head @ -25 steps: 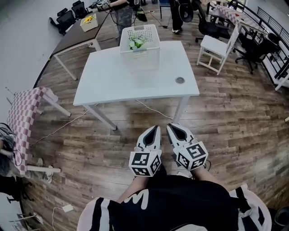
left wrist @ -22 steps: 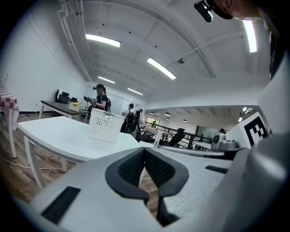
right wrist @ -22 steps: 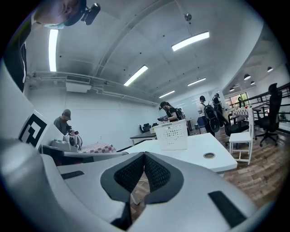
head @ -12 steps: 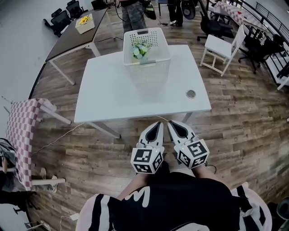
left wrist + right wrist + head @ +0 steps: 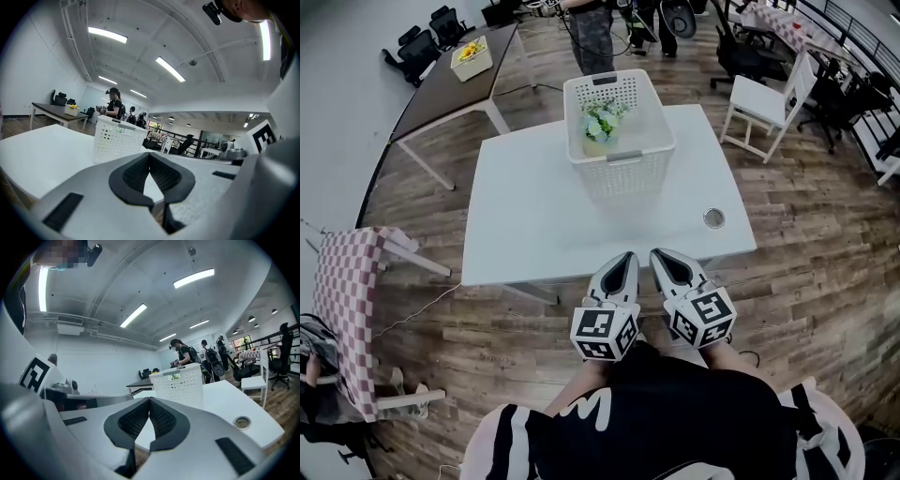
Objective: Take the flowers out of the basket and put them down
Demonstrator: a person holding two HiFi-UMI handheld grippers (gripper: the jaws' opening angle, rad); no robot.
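A white perforated basket (image 5: 630, 161) stands on the far half of the white table (image 5: 534, 225). Inside it lies a bunch of pale flowers (image 5: 602, 122) with green leaves. The basket also shows in the left gripper view (image 5: 118, 141) and the right gripper view (image 5: 180, 383). My left gripper (image 5: 625, 257) and right gripper (image 5: 658, 254) are held side by side at the table's near edge, well short of the basket. Both are shut with nothing between their jaws.
A round cable port (image 5: 713, 218) sits in the table's near right corner. A white chair (image 5: 759, 114) stands to the right, a checkered chair (image 5: 352, 281) to the left. A dark desk (image 5: 441, 80) with a flower box (image 5: 473, 56) is behind. People stand beyond the basket.
The table and basket have come closer and lower in the head view as the person walked up. Both grippers have stayed shut and side by side.
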